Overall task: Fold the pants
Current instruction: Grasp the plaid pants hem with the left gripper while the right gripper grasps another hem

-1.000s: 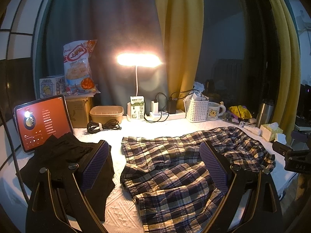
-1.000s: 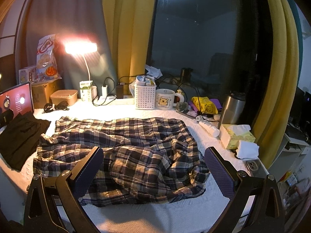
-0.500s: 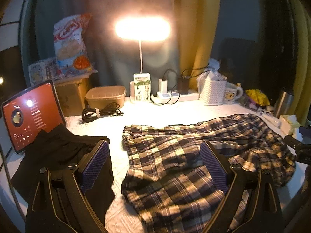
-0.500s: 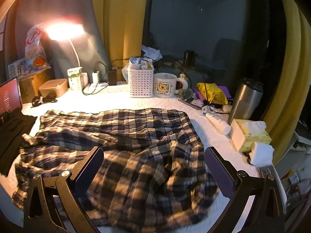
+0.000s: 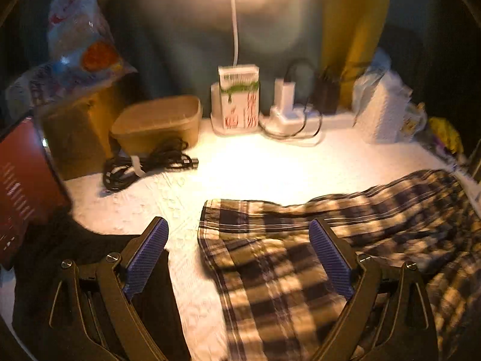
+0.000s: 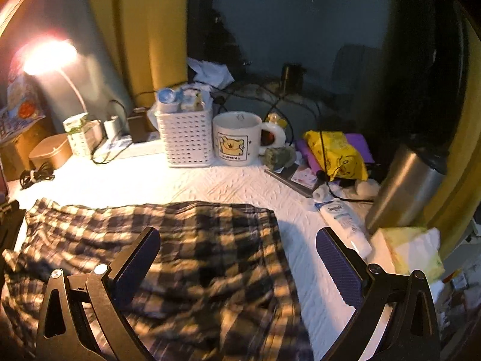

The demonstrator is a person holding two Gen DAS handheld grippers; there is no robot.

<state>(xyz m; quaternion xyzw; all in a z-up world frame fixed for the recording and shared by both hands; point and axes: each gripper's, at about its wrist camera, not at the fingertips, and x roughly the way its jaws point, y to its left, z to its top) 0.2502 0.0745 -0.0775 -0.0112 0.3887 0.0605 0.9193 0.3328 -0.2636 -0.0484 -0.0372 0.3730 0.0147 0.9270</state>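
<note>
Left claw (image 5: 239, 258) wide, empty, hovering over the near-left corner of the plaid pants (image 5: 300, 255); its left finger sits above a black garment (image 5: 75, 255). Right claw (image 6: 237, 263) wide, empty, above the pants' right edge. Pants lie spread, rumpled, on the white-covered desk (image 6: 240, 186). Beyond: coiled black cable (image 5: 144, 165), tan box (image 5: 159, 120), white basket (image 6: 186, 135), mug (image 6: 237, 138), steel tumbler (image 6: 402, 186). Farthest: lit lamp (image 6: 48, 57), yellow curtain (image 6: 150, 30).
</note>
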